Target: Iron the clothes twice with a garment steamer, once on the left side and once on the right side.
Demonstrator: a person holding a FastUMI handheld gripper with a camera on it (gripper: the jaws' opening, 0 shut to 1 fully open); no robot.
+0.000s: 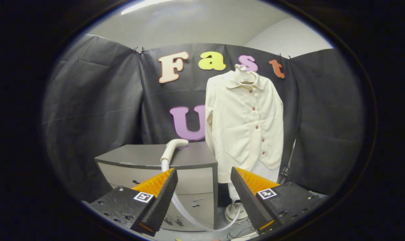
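Note:
A cream buttoned shirt (pixel 246 124) hangs on a hanger in front of the black booth wall, well beyond my fingers and a little right of them. The garment steamer's white handle (pixel 173 147) lies on top of a grey cabinet (pixel 148 155), beyond my left finger. Its clear hose (pixel 189 217) loops down in front of the cabinet to a white base (pixel 236 211) on the floor under the shirt. My gripper (pixel 204 175) is open, with nothing between its fingers.
The grey cabinet has drawers and stands left of the shirt. Cables lie on the floor near the steamer base. Black cloth walls close the booth at the left, back and right.

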